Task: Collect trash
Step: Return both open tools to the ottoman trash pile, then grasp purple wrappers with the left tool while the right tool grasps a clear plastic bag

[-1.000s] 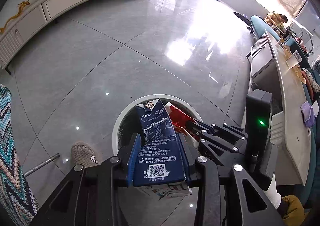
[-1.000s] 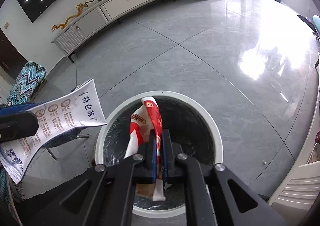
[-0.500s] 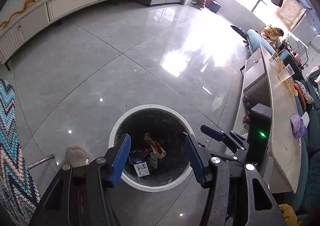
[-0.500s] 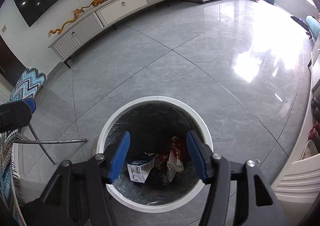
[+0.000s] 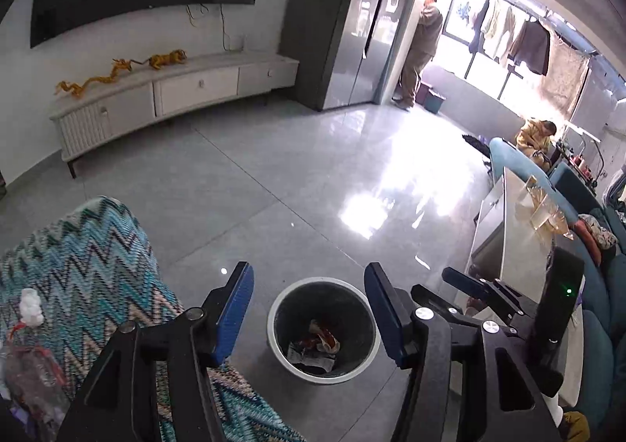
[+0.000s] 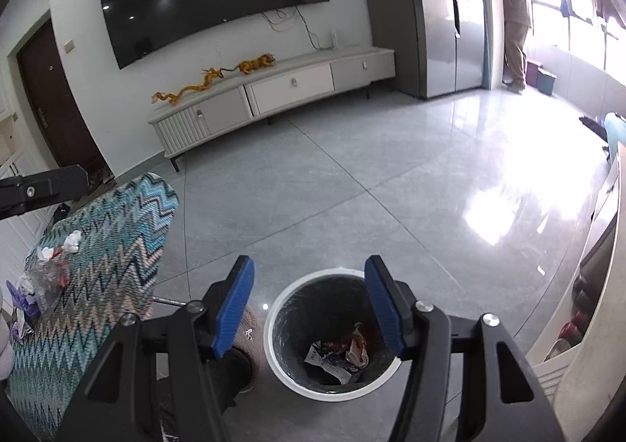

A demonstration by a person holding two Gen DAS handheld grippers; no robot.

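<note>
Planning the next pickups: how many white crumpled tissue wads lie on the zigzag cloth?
3: one wad toward the cloth's far end, one beside it, one nearer, by the clear plastic. More may be hidden.

Black hand-held gripper frames, blue finger pads, silver screws.

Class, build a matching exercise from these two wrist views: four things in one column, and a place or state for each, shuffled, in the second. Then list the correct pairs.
Things
1. trash bin
2. crumpled wrappers
3. left hand-held gripper
4. white tissue wads

Places or states
A. open, holding nothing
B. on the zigzag-patterned cloth
C. standing on the grey tiled floor
D. at the bottom of the bin

Pairs: 1-C, 2-D, 3-A, 4-B
</note>
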